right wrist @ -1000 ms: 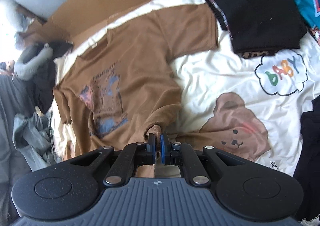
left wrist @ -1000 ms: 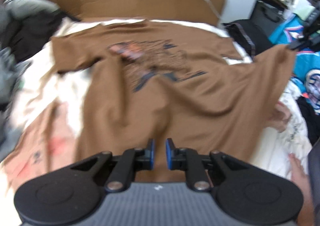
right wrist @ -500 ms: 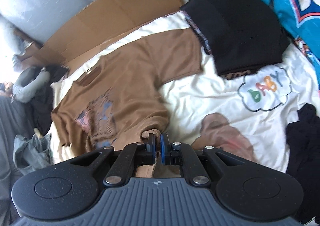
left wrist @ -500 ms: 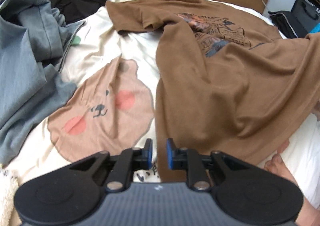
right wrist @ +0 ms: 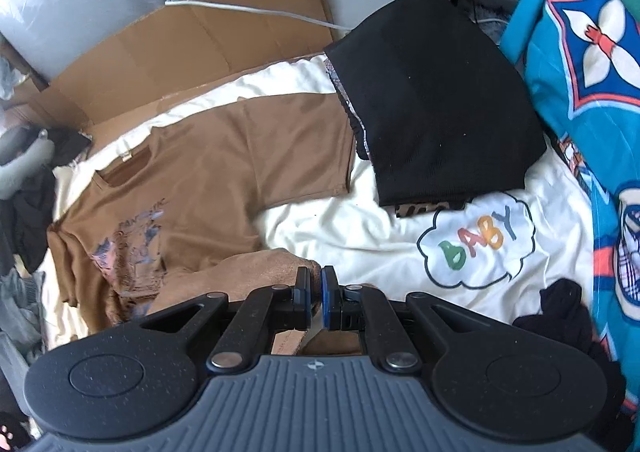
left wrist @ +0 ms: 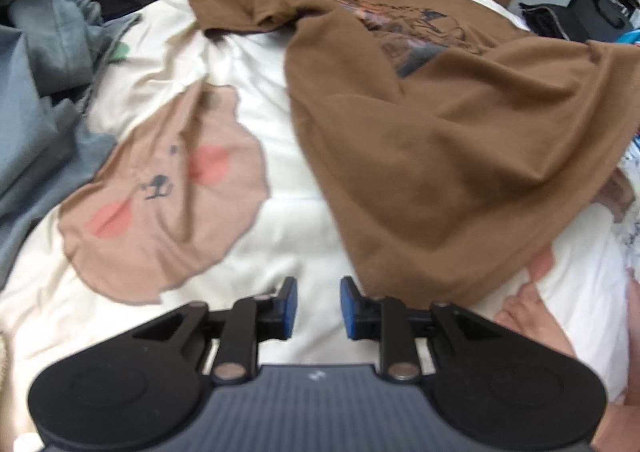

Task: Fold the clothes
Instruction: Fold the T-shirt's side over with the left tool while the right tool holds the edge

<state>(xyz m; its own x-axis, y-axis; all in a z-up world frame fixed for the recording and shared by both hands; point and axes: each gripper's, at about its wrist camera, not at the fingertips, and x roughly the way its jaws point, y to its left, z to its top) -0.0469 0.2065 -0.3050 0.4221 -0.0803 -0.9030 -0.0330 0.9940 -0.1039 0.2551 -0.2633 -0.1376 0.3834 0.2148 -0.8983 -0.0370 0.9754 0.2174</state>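
On the cream bear-print bedsheet (left wrist: 280,140) a brown printed cotton T-shirt (left wrist: 440,140) is spread, its near hem pinched by the right gripper (right wrist: 316,292), while the left gripper (left wrist: 316,306), jaws just widened, is held empty.

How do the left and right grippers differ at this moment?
The left gripper is open, its jaws having just been opening, with nothing between them; the right gripper is shut on the brown T-shirt. The left hangs over bare cream bedding beside the shirt's hem; the right holds that hem lifted. Both have blue pads.
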